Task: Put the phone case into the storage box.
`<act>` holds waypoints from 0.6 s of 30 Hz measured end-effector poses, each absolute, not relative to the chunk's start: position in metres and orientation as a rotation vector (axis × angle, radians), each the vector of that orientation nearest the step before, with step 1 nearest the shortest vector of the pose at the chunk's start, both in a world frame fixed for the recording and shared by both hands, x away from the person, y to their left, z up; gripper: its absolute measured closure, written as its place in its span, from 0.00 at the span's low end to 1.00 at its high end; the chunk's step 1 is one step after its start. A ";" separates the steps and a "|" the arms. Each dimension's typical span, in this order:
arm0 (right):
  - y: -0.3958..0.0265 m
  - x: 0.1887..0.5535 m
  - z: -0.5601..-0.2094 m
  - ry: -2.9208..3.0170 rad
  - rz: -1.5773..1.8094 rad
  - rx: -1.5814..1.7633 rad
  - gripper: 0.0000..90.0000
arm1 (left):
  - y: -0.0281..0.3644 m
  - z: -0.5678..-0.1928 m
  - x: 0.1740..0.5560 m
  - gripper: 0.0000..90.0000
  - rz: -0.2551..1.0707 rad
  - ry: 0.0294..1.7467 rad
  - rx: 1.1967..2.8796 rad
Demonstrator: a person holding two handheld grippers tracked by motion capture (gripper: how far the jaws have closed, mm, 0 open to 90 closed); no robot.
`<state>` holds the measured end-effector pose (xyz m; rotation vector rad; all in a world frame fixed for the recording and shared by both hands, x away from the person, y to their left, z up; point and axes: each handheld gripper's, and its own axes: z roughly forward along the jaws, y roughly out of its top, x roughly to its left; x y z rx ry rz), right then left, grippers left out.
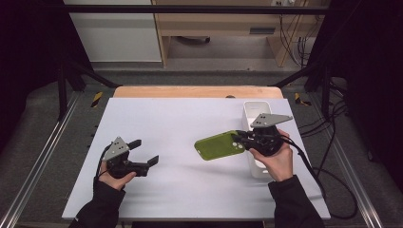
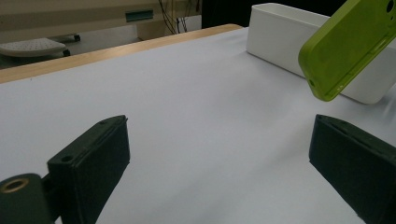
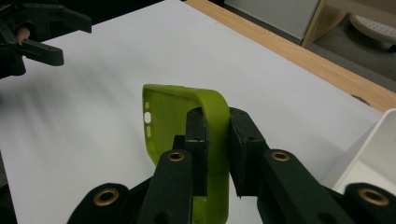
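— What's the right gripper (image 1: pixel 243 137) got?

— A green phone case (image 1: pixel 219 145), pinched by one edge and held above the white sheet (image 1: pixel 180 180), just beside the white bin (image 1: pixel 252 110). The left gripper (image 1: pixel 144 152) hangs wide open, empty.

— How would you handle it?

— Probably keep the clamp firm; that thin wall looks ready to flex or slip.
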<state>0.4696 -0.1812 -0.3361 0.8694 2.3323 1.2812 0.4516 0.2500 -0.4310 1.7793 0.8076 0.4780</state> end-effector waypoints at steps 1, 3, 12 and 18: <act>-0.181 0.470 -0.334 2.329 1.278 0.868 0.88 | 0.252 -0.432 0.451 0.05 0.485 0.808 1.777; -0.182 0.470 -0.331 2.321 1.266 0.862 0.88 | 0.254 -0.433 0.450 0.05 0.491 0.810 1.773; -0.182 0.472 -0.313 2.299 1.228 0.829 0.88 | 0.264 -0.442 0.447 0.05 0.506 0.834 1.774; -0.182 0.473 -0.301 2.285 1.197 0.810 0.88 | 0.268 -0.447 0.446 0.05 0.513 0.840 1.773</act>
